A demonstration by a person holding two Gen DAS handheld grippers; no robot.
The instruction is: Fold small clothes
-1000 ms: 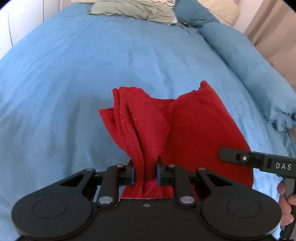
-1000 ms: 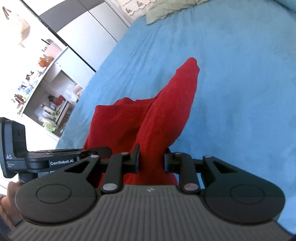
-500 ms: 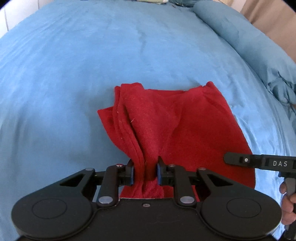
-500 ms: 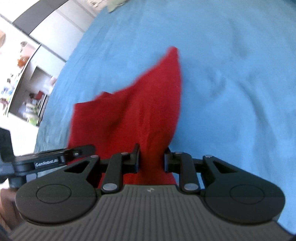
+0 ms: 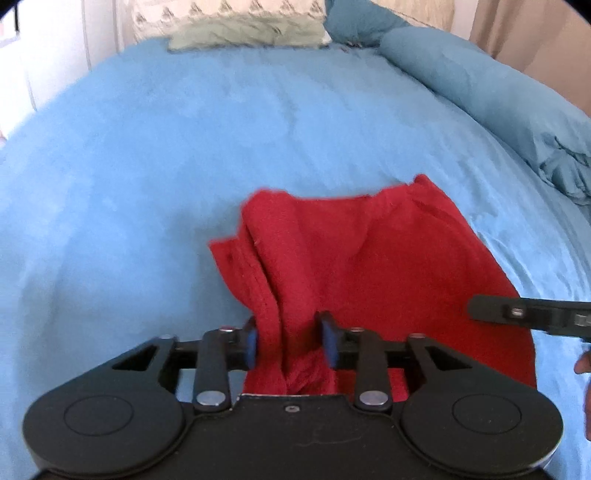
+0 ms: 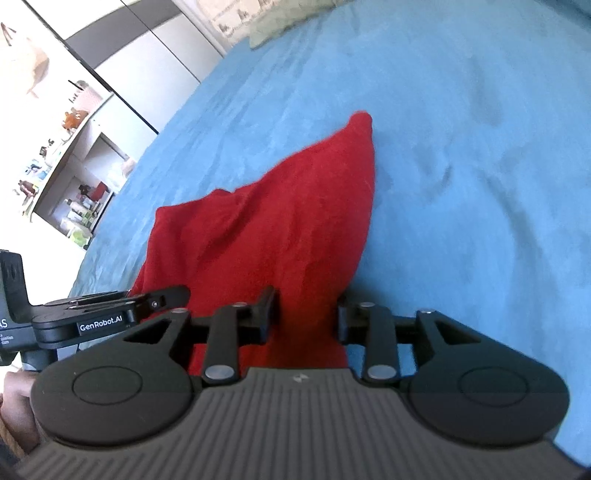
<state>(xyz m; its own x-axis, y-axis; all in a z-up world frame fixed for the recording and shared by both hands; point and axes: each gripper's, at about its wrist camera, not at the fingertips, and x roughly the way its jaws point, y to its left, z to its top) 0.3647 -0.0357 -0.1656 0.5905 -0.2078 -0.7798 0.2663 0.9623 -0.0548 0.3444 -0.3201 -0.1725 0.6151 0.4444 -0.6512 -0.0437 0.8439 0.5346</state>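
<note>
From the left wrist, a blue bedspread (image 5: 207, 155) runs up to pillows (image 5: 243, 27) at the headboard, and the red cloth (image 5: 369, 266) lies bunched on it. The left gripper (image 5: 291, 345) has its jaws wider than half a second ago, the fold loose between them. From the right wrist, shelves (image 6: 70, 177) line the wall beside the bed; the right gripper (image 6: 306, 317) has likewise widened around the cloth. The cloth's near edge is hidden behind both grippers.
</note>
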